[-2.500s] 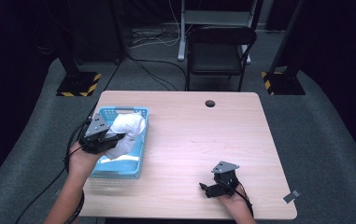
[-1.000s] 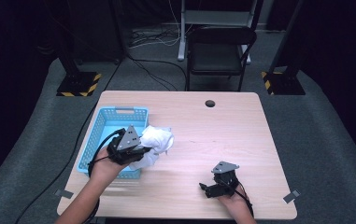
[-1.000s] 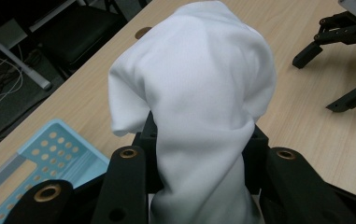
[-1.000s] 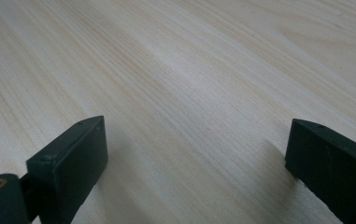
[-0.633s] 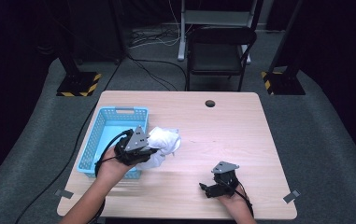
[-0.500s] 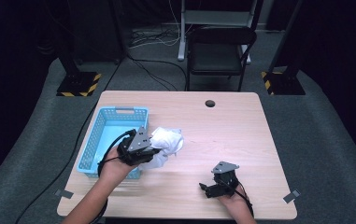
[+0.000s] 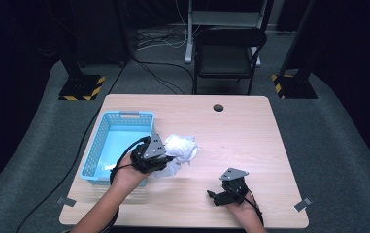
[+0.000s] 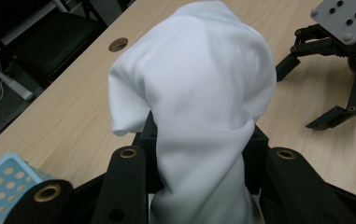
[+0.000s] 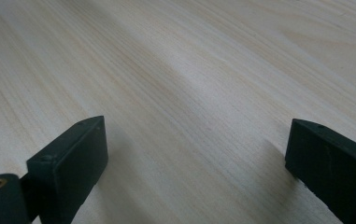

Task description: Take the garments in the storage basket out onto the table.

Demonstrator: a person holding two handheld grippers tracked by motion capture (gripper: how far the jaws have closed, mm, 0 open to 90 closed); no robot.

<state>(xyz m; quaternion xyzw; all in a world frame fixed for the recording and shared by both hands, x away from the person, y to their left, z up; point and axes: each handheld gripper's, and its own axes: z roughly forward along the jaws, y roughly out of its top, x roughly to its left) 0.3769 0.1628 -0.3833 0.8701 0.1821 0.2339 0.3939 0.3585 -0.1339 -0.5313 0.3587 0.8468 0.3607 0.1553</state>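
Observation:
A crumpled white cloth [image 7: 180, 151] hangs just right of the blue basket [image 7: 100, 141], over the wooden table [image 7: 250, 136]. My left gripper [image 7: 165, 158] is shut on it; in the left gripper view the white cloth [image 8: 199, 102] bulges up between the black jaws and hides their tips. My right gripper [image 7: 212, 196] rests near the table's front edge, right of centre, and stands open. In the right gripper view my right gripper [image 9: 194, 158] has bare wood between its two widely spread jaws. The left gripper view also shows the right gripper [image 8: 339, 74] farther off at the upper right.
The blue basket's inside looks bare. A round cable hole [image 7: 218, 108] sits near the table's far edge. A black chair [image 7: 228, 53] stands beyond the table. Two posts with striped bases [image 7: 80, 90] flank it on the floor.
My left gripper has lifted the white cloth out of the blue basket and carried it right, over the table. The right gripper has stayed still.

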